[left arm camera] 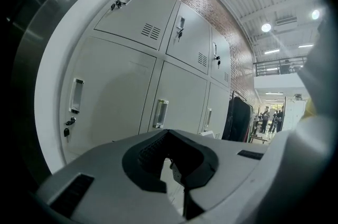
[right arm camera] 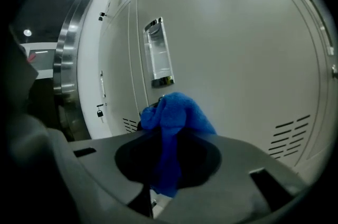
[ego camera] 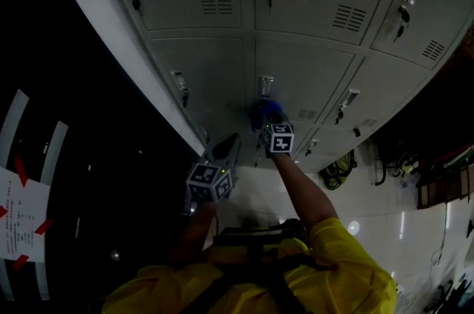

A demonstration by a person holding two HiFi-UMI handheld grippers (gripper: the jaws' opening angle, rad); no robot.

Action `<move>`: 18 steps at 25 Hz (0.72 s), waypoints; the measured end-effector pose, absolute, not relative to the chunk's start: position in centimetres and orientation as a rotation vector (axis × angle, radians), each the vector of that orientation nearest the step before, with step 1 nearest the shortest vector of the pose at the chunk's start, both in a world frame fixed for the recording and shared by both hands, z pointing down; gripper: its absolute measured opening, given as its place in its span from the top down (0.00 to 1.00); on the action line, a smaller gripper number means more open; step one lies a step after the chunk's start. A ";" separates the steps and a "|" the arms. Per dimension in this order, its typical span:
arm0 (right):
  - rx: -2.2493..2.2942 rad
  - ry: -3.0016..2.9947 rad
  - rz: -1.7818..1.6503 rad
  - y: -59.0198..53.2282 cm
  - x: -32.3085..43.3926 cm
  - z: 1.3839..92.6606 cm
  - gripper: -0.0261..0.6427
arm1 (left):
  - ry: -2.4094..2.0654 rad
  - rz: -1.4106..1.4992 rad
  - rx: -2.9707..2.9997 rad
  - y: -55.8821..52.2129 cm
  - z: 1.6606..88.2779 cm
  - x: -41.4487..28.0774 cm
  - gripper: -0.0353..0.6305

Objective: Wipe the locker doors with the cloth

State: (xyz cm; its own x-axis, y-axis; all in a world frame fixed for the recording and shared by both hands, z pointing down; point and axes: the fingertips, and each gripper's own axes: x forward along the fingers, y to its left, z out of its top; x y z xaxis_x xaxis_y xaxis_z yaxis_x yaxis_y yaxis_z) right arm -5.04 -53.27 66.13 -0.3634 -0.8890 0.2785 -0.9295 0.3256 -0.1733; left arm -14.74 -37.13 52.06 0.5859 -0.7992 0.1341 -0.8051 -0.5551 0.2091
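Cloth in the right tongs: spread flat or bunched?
Bunched: the blue cloth is a crumpled wad clamped in the right tongs, one tail hanging down between them.

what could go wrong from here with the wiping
1. The cloth sits just below the handle, so it may snag there.
2. Only a small bunch sticks out past the right gripper, so its hard tips might scrape the door.

your blue cloth [right arm camera: 177, 114], soft and bunched, pinched in your right claw [right arm camera: 168, 136] with a tail hanging down, held close to a pale grey locker door [right arm camera: 237, 59], shut, just under its chrome handle [right arm camera: 158, 54], vent slots [right arm camera: 290, 136] nearby
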 end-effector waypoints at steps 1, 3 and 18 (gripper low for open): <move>1.694 -2.443 0.441 -53.1 -4.3 65.9 0.86 | -1.323 0.033 2.572 -37.2 51.9 -14.6 0.95; 1.739 -2.428 0.430 -52.5 -1.2 65.8 0.86 | -1.312 0.030 2.585 -37.3 51.5 -14.2 0.95; 2.085 -2.385 0.550 -44.5 12.0 59.3 0.86 | -1.253 0.056 2.634 -39.1 50.8 -10.7 0.95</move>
State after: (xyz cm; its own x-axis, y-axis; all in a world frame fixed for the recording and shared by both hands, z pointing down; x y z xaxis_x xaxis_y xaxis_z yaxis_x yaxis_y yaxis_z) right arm 12.04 -44.50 59.29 -0.1573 -0.9734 0.1666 -0.9481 0.1016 -0.3012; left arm -10.67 -39.07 50.81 0.6350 -0.7615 0.1300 -0.7701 -0.6107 0.1845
